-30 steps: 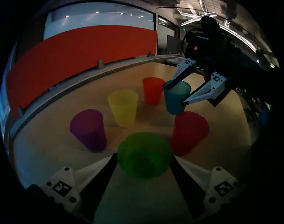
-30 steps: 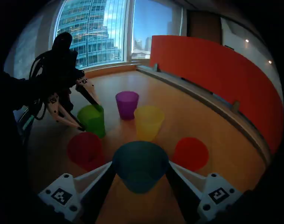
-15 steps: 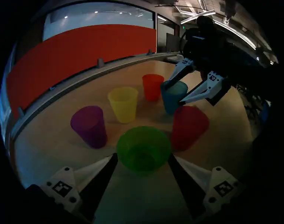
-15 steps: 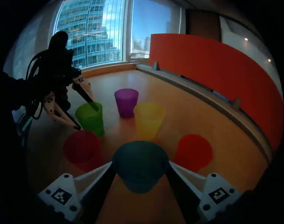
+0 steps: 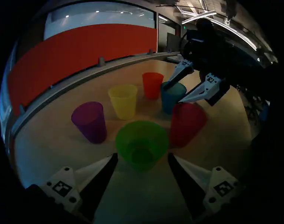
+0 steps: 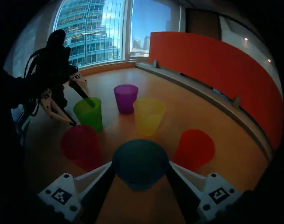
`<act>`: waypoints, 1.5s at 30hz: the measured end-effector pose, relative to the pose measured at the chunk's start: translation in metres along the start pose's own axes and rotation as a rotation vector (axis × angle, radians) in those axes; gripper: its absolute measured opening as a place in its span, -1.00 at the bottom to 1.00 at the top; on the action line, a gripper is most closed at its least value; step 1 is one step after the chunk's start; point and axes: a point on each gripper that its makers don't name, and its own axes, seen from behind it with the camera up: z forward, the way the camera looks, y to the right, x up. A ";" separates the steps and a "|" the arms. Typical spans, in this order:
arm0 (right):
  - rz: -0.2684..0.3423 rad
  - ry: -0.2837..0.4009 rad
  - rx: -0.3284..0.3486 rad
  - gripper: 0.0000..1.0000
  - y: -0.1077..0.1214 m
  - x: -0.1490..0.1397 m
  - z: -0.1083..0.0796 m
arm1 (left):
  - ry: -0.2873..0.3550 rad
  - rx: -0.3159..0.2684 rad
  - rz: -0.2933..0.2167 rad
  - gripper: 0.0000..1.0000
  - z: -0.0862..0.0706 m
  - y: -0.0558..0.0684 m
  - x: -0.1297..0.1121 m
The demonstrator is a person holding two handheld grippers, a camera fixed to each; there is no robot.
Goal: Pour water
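Left gripper view: the left gripper (image 5: 142,155) clamps its fingers (image 5: 101,172) on the green cup (image 5: 142,140), midway along the bench (image 5: 45,149). Right gripper view: the right gripper (image 6: 140,164) clamps the teal cup (image 6: 140,158); a hasty tilt could spill water or knock the red cup (image 6: 80,145).

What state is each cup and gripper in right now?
Green cup: upright, clamped in the left gripper.
Blue cup: upright, clamped in the right gripper.
Purple cup: upright on the table, free.
Yellow cup: upright, free.
Orange cup: upright, free.
Red cup: upright, free.
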 end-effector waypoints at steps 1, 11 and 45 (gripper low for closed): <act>-0.001 -0.001 -0.001 0.84 0.000 -0.001 0.000 | 0.001 0.000 -0.002 1.00 0.000 0.000 0.000; 0.011 -0.006 -0.001 0.89 -0.002 -0.006 -0.002 | 0.000 0.006 -0.003 0.99 -0.002 0.001 -0.001; 0.093 0.048 -0.133 1.00 -0.002 -0.029 -0.071 | 0.077 0.142 -0.091 0.99 -0.058 -0.011 -0.008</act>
